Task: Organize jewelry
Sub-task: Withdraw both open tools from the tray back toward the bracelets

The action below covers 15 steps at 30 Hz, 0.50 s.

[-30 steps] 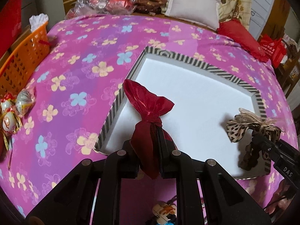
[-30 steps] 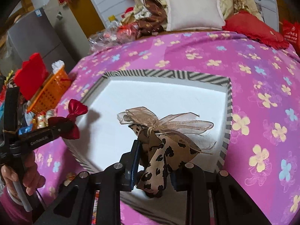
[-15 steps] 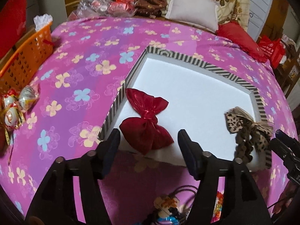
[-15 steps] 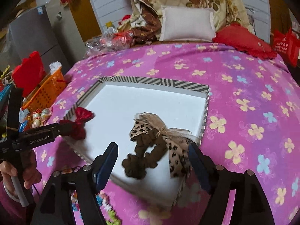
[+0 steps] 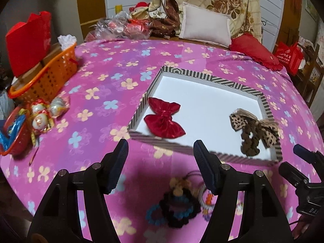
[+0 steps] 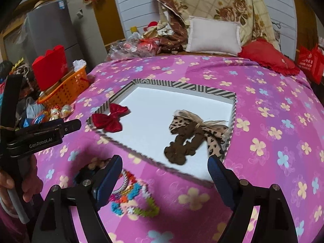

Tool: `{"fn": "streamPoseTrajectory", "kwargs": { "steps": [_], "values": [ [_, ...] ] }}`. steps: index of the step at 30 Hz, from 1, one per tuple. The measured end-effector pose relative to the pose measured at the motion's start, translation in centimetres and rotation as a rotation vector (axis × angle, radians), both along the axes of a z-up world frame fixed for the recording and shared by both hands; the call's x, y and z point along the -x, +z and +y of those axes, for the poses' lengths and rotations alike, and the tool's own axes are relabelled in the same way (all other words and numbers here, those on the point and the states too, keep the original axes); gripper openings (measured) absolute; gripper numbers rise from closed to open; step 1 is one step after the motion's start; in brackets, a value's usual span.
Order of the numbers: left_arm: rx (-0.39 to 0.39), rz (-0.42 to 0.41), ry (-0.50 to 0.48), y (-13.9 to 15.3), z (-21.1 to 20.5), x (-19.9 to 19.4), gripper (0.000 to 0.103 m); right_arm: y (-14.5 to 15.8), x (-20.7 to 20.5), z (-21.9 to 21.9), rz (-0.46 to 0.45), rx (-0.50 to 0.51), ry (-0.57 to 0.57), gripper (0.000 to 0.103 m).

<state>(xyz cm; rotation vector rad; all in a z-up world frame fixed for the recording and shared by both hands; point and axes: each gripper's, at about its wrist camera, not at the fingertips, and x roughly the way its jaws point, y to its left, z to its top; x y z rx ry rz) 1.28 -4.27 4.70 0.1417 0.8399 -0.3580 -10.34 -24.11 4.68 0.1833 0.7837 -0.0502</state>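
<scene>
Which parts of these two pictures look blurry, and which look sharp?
Left wrist view: the hair ties near the bottom are smeared, and the striped tray has a blurred near edge; the red bow is fairly sharp. Right wrist view: the colorful beaded pieces are blurred, the leopard bow clearer.

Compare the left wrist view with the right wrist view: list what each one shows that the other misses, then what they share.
Only the left wrist view shows the black and blue hair ties near its open jaws. Only the right wrist view shows the grey fridge and the person's hand holding the left gripper. Both show the striped tray with the red bow and leopard bow scrunchie inside, plus the orange basket.
</scene>
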Motion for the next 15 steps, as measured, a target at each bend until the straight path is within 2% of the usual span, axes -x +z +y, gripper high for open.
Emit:
{"fn": "streamPoseTrajectory", "kwargs": {
  "steps": [6, 9, 15],
  "values": [
    [-0.014, -0.029, 0.017, 0.0, 1.1, 3.2, 0.067, 0.2, 1.8, 2.1, -0.010, 0.023, 0.024, 0.084],
    [-0.019, -0.038, 0.020, -0.2, 1.7, 4.6, 0.067, 0.1, 2.5, 2.9, -0.003, 0.034, 0.035, 0.090],
    [-0.021, -0.039, 0.026, -0.7, 2.6, 6.7, 0.067, 0.0, 3.7, 4.0, -0.001, 0.037, 0.049, 0.090]
  ]
}}
